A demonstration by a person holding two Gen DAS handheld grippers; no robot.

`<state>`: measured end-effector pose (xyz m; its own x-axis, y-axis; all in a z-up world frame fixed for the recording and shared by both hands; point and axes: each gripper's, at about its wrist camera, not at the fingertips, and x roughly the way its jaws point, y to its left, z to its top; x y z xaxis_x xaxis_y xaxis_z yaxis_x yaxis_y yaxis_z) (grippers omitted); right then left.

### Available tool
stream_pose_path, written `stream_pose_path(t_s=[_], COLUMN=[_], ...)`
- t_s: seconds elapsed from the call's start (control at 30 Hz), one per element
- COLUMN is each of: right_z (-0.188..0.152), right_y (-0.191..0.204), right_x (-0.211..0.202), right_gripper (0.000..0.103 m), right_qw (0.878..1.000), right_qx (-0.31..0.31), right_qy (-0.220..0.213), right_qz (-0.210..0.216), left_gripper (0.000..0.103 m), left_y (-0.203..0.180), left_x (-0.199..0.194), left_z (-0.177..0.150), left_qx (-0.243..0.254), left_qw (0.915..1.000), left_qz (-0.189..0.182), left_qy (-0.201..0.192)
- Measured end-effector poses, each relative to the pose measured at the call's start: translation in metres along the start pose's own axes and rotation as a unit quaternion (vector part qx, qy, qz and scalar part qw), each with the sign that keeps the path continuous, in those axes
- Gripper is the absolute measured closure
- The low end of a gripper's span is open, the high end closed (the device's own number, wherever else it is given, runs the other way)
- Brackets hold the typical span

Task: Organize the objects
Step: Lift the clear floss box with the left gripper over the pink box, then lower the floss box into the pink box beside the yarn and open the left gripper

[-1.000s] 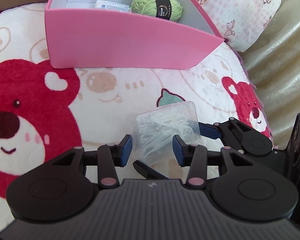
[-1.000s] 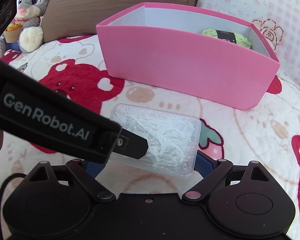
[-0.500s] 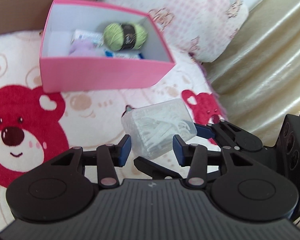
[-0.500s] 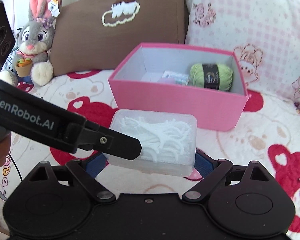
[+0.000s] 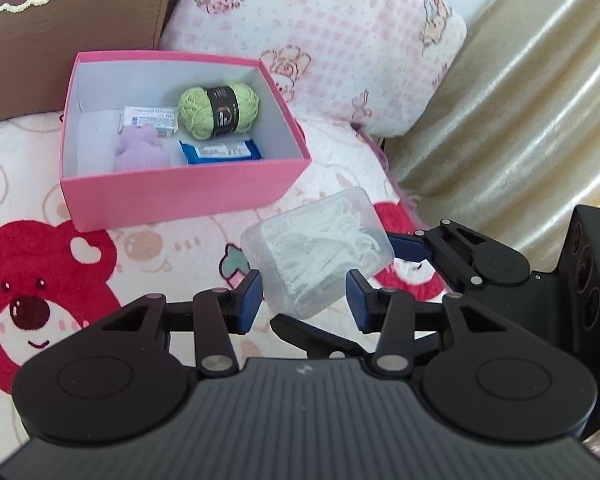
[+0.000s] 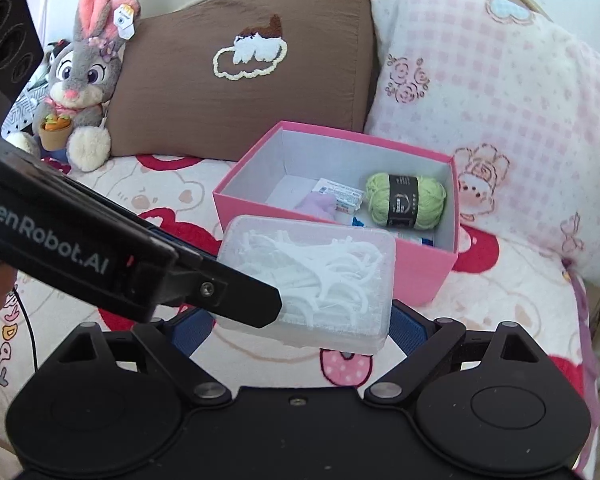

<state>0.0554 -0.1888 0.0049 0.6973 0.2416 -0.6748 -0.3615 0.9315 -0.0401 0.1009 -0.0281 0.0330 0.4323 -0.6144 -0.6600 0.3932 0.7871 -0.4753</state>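
"GenRobot.AI" is showing in white letters on the black gripper body crossing the left of the frame; other labels are staying illegible.

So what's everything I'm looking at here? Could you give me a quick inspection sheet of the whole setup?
Surface: bear-print blanket on a bed.
Job's things: clear box of floss picks, held in the air in front of the open pink box.
In the pink box: green yarn, purple soft item, blue packet, white packet.
Clutter: nothing seen.
Grippers: right hand-held gripper clamps the clear box; left hand-held gripper open beside it.
Cables: thin black cable at left edge.
Surroundings: bunny plush, brown pillow, pink pillow, curtain.
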Motion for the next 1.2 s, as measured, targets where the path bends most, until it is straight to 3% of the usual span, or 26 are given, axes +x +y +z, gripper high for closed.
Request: stream_pose_path(t_s=[0.37,0.63,0.9,1.2], right_z=[0.063,0.104,0.126,0.125], right_y=[-0.025,-0.053,-0.085,-0.103], right_x=[-0.001,0.023,0.073,0.148], right_gripper=[0.008,0.008,0.008,0.008], right_qw=[1.0,0.999,0.995,0.99], right_qx=[-0.009,0.011,0.06,0.102], right_qy=[-0.012,-0.022,-0.008,0.06], right_qz=[0.018,0.048,0.082,0.073], left_gripper=[0.058,0.058,0.058,0.057], left_y=[-0.014,0.003,0.03,0.081], left_x=[-0.017,-0.006,0.032,0.098], left_z=[0.057,0.109,0.144,0.157], left_qx=[0.017,0.002,-0.009,-0.067], left_qw=[0.9987,0.9987,0.9984,0.9971], left_qz=[0.026,0.032,0.048,0.037], left_qy=[-0.041,-0.038,-0.029,0.002])
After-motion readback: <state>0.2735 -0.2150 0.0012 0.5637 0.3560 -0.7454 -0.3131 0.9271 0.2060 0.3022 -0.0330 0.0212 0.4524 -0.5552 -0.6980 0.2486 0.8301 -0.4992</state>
